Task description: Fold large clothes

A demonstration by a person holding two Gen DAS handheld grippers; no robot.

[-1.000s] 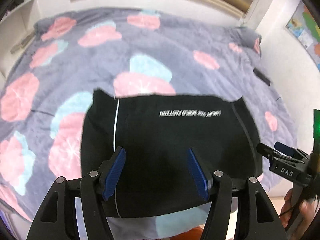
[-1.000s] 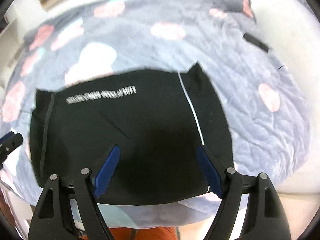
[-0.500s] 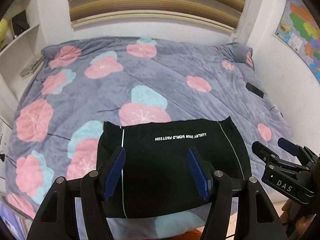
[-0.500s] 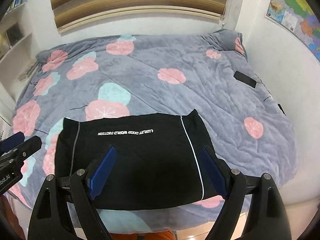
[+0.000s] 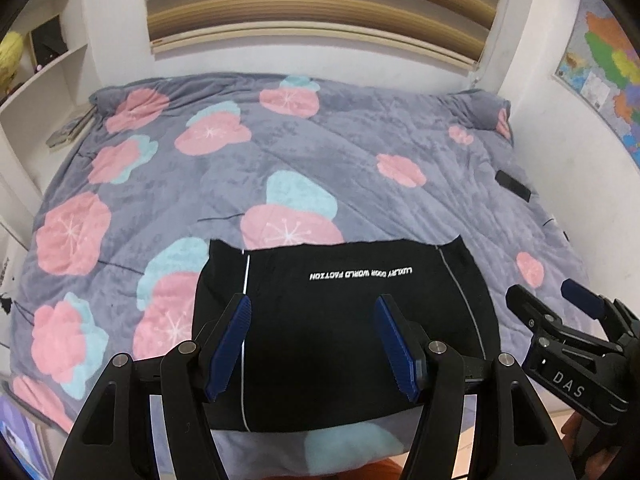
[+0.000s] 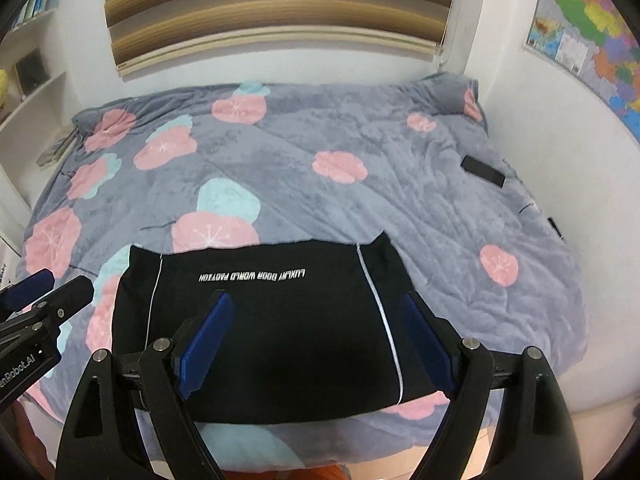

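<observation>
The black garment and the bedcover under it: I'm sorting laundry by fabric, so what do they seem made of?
The black garment looks like smooth matte knit, possibly synthetic sportswear: it lies flat with thin pale piping and printed lettering. The bedcover looks like plush fleece or velvet: soft sheen, brushed shading, quilted creases.

A bed under a grey quilt (image 5: 320,160) with pink flowers stretches ahead of the tongs. Beyond it, striped roller blinds (image 6: 272,8) hang on a white wall. White shelves (image 5: 44,80) stand left, a coloured map (image 6: 588,36) hangs right.
</observation>
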